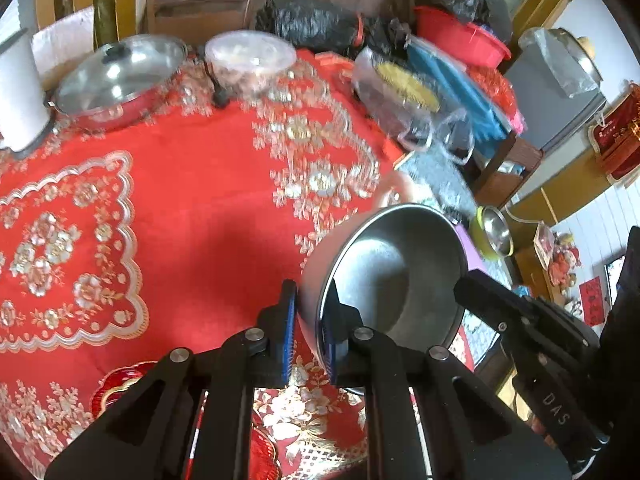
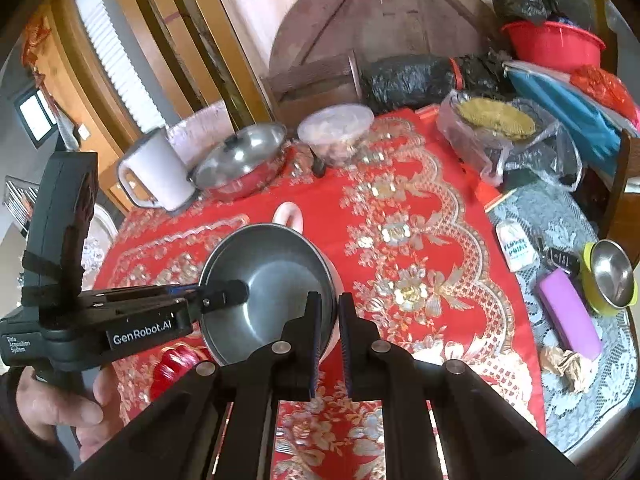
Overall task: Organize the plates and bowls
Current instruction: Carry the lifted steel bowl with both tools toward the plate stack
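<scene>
"GenRobot.AI" is showing in white on the left gripper [image 2: 224, 294] body, with "Data Acquisition System" sitting small at its rear end; "DAS" is reading along the right gripper [image 1: 466, 288] body.

A round wooden tabletop [image 2: 376, 20] leans against the pale wall behind the red-clothed table [image 2: 328, 200].

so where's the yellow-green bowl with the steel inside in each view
Left wrist view: the yellow-green bowl sits at the right, just beyond the held steel bowl, off the red cloth.
Right wrist view: it is at the far right edge, on the grey lace cloth beside a purple block.
Shared landmark: the lidded steel pan at the table's far side, next to the white kettle.
</scene>
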The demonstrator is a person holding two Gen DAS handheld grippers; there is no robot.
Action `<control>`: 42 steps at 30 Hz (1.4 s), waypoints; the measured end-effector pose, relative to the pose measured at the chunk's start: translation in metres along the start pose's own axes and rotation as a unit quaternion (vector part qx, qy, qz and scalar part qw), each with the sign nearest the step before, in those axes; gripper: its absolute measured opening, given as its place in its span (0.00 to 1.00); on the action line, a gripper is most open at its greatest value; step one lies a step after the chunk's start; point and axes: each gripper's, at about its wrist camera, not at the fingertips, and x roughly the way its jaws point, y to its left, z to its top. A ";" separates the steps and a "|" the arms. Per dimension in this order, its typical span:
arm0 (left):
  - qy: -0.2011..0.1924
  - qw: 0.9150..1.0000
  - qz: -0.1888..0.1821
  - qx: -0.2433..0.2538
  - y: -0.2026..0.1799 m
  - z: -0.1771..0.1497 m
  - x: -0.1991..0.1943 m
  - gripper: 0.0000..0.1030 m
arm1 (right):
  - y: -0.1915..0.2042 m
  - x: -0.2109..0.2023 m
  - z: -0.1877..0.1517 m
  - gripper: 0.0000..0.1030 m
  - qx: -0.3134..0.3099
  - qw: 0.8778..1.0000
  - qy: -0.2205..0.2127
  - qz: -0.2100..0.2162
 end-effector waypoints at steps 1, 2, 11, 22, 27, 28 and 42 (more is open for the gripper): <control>0.016 1.000 0.004 0.003 0.000 0.001 0.012 0.09 | -0.005 0.009 -0.001 0.09 0.003 1.000 0.011 0.001; 0.029 1.000 0.006 0.004 0.001 0.001 0.024 0.09 | -0.011 0.022 -0.003 0.09 0.008 1.000 0.026 0.002; 0.136 0.989 0.062 0.001 0.006 -0.010 0.145 0.09 | -0.060 0.111 -0.036 0.07 0.044 0.992 0.119 0.006; 0.161 0.986 0.046 -0.025 0.011 -0.010 0.158 0.14 | -0.085 0.135 -0.041 0.13 0.066 0.988 0.139 0.024; 0.153 0.987 0.053 -0.022 0.014 -0.011 0.149 0.41 | -0.078 0.132 -0.048 0.19 0.061 0.988 0.142 0.019; 0.154 0.986 0.055 -0.021 0.016 -0.012 0.149 0.41 | -0.076 0.134 -0.050 0.20 0.060 0.987 0.148 0.014; 0.156 0.984 0.083 0.007 0.001 -0.026 0.151 0.11 | -0.056 0.141 -0.053 0.16 0.016 0.986 0.160 -0.049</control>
